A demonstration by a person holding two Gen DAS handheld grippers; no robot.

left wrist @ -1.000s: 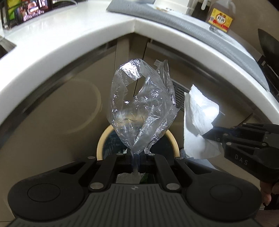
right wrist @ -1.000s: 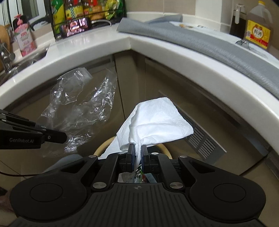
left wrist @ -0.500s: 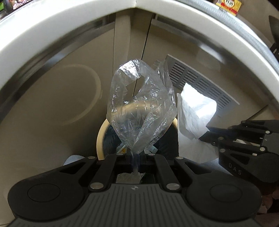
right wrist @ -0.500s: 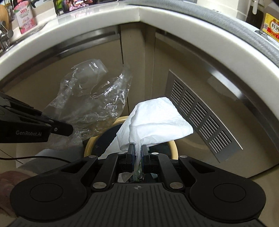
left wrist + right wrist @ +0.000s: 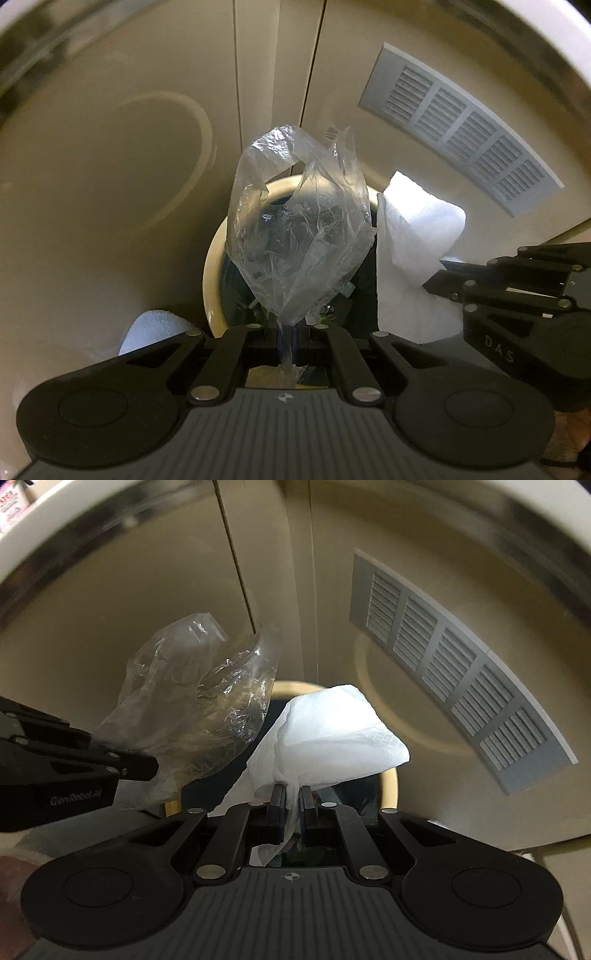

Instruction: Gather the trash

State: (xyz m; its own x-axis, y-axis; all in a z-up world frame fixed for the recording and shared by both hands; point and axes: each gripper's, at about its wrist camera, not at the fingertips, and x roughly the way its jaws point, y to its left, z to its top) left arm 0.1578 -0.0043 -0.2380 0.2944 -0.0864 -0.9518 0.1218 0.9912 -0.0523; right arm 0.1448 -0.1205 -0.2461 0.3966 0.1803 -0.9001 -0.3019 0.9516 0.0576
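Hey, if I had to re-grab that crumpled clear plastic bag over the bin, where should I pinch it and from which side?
Pinch the crumpled clear plastic bag at its gathered bottom neck, coming from below, where the left hand-held gripper grips it now. There the film bunches into a narrow twist, while the top balloons wide and loose above the round yellow-rimmed bin.

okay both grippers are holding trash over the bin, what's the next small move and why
Probably open the left gripper first: its plastic bag hangs right over the bin opening, so it should drop in. The tissue can follow.
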